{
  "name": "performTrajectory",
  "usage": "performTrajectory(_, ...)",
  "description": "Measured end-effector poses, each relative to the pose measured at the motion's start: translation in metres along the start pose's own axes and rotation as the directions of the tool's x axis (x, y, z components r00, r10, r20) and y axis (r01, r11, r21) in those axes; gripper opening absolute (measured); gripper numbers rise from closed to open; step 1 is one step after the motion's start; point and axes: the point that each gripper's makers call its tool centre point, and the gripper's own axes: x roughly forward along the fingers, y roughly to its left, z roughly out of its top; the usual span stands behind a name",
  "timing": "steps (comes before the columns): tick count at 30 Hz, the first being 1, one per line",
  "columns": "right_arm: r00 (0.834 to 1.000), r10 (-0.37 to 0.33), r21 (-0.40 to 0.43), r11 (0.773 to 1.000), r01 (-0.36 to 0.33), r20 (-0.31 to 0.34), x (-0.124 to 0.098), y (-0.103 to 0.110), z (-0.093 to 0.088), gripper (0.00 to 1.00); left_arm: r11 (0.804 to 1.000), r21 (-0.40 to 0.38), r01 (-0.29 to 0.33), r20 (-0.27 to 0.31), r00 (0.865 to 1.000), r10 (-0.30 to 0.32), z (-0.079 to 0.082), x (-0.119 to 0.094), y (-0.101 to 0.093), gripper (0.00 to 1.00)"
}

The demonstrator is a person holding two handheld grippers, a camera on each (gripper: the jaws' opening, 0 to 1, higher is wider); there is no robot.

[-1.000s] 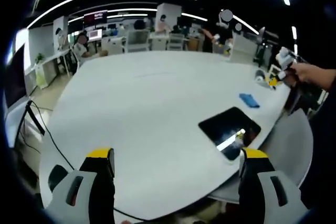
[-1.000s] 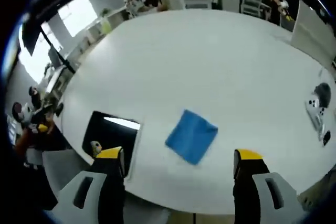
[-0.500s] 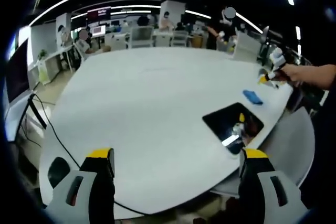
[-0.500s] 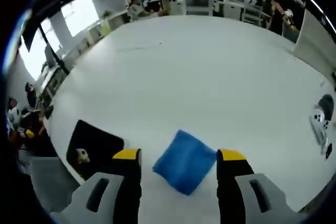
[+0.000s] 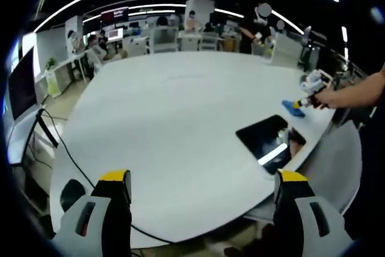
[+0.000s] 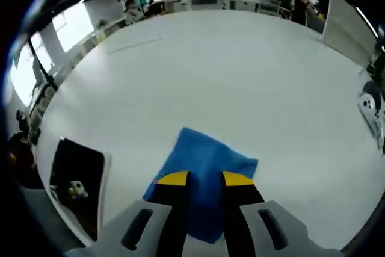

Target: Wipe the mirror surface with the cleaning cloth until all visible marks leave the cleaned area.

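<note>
Blue cloth (image 6: 207, 167), on the white table (image 6: 240, 70) at 6 o'clock, pinched by the nearly closed right gripper (image 6: 204, 180), likely for lifting. Mirror (image 6: 75, 176) flat at 8 o'clock near the edge, unwiped; left gripper (image 5: 201, 179) wide apart, empty, held clear.

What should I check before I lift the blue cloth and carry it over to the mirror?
1. Cloth grip: the right gripper has its jaws closed in on the blue cleaning cloth with a fold between them. Ok.
2. Whole cloth gathered: most of it lies flat on the white table beyond the jaws. Cannot tell if it will lift cleanly.
3. Mirror in sight: the dark mirror lies flat near the table edge, also seen at. Ok.
4. Marks on the mirror: only reflections show. Cannot tell.
5. Left gripper: open, held back from the table, off the path. Ok.
6. Path from cloth to mirror: bare tabletop between them. Ok.
</note>
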Motion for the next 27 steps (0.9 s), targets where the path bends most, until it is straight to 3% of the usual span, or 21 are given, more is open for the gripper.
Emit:
performTrajectory(2, 1.0, 0.002, -0.042, 0.999, -0.003, -0.006, -0.001, 0.004, 0.0, 0.12, 1.0, -0.008, -0.007, -0.005, 1.0, 0.007, -0.004, -0.001, 0.0, 0.99)
performTrajectory(4, 0.999, 0.038, -0.085, 0.996, -0.038, -0.002, -0.001, 0.01, 0.0, 0.0, 1.0, -0.021, -0.01, -0.01, 1.0, 0.01, -0.008, 0.0, -0.001, 0.99)
performTrajectory(6, 1.0, 0.019, -0.025, 0.999, -0.02, -0.015, -0.002, 0.007, 0.0, 0.0, 1.0, -0.024, -0.006, -0.023, 1.0, 0.005, -0.012, 0.001, -0.006, 0.99)
performTrajectory(9, 0.998, 0.048, 0.057, 0.997, -0.046, -0.035, -0.003, 0.008, -0.004, 0.0, 1.0, 0.003, 0.023, -0.042, 0.999, -0.023, -0.015, 0.006, -0.013, 0.99)
performTrajectory(14, 0.995, 0.092, 0.05, 0.995, -0.089, -0.049, -0.017, 0.019, -0.026, 0.0, 1.0, 0.007, 0.023, -0.002, 1.0, -0.023, 0.0, 0.01, -0.011, 0.99)
performTrajectory(17, 0.992, 0.117, 0.13, 0.986, -0.109, -0.055, -0.02, 0.019, -0.029, 0.0, 0.999, 0.022, 0.031, 0.018, 0.999, -0.031, 0.007, 0.01, -0.015, 1.0)
performTrajectory(21, 0.992, 0.124, 0.148, 0.982, -0.118, -0.038, -0.03, 0.022, -0.022, 0.0, 0.999, 0.027, 0.029, 0.035, 0.999, -0.03, 0.01, 0.005, -0.011, 1.0)
performTrajectory(23, 0.989, 0.142, 0.21, 0.969, -0.132, -0.037, -0.035, 0.027, -0.016, 0.0, 1.0, 0.017, 0.026, 0.04, 0.999, -0.027, 0.009, 0.002, -0.009, 1.0)
performTrajectory(27, 0.987, 0.163, 0.211, 0.965, -0.157, -0.01, -0.046, 0.032, -0.006, 0.0, 1.0, 0.012, 0.021, 0.039, 0.999, -0.022, 0.004, 0.001, -0.005, 1.0)
